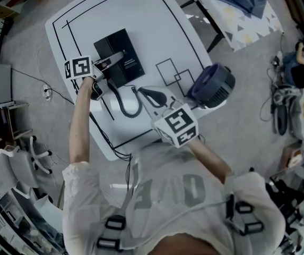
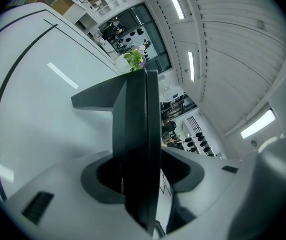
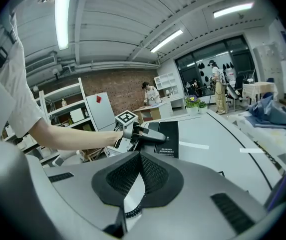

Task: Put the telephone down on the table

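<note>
We hold the left gripper [image 1: 109,64] rolled sideways, jaws apart around the left edge of the telephone [image 1: 121,57], which seems to lie flat on the table [image 1: 157,15] straight ahead of that hand, while the right gripper [image 3: 140,156], closed on nothing, sits nearer the handset [image 1: 150,94].

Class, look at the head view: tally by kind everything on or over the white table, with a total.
Grippers: 2 (left gripper, right gripper)
Telephone, with its cord: 1
Dark blue round appliance: 1
Total: 4
</note>
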Demonstrator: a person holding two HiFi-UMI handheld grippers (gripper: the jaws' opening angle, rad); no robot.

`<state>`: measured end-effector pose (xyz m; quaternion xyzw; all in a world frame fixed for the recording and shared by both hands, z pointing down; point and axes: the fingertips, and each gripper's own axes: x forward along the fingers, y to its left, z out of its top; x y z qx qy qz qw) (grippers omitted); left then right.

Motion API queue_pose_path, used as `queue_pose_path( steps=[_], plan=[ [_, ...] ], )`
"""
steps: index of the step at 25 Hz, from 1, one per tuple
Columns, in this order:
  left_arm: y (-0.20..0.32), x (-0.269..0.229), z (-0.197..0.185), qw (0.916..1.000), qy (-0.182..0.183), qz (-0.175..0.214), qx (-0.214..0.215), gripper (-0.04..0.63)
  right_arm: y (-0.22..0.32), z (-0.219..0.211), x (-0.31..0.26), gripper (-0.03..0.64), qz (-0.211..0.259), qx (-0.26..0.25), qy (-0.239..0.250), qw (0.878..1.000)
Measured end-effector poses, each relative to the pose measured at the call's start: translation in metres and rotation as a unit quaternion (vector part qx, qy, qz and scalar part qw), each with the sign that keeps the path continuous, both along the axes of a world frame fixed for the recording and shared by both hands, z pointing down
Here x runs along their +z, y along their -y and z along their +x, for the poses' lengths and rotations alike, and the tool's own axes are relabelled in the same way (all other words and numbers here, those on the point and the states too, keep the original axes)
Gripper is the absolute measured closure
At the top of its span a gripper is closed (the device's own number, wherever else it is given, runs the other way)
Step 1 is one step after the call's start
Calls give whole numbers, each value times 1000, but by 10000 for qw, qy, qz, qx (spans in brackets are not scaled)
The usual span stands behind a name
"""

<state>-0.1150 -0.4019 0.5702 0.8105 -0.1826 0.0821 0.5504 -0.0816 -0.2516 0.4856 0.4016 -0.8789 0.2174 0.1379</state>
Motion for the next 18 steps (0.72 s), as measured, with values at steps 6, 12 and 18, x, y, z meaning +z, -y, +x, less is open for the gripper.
queue_pose_path(
  steps=[6,12,18],
  plan=[
    [1,12,-10,9992,377,0,-100,353,-4,-1,0,609,-82,-35,64,9999],
    [2,12,-13,9984,547,76,-116,339,-7,-10,-1,609,-80,-88,65,9999],
    [3,13,-14,9976,660,113,-175,328,-11,-9,-3,609,-37,-106,-21,9999]
  ],
)
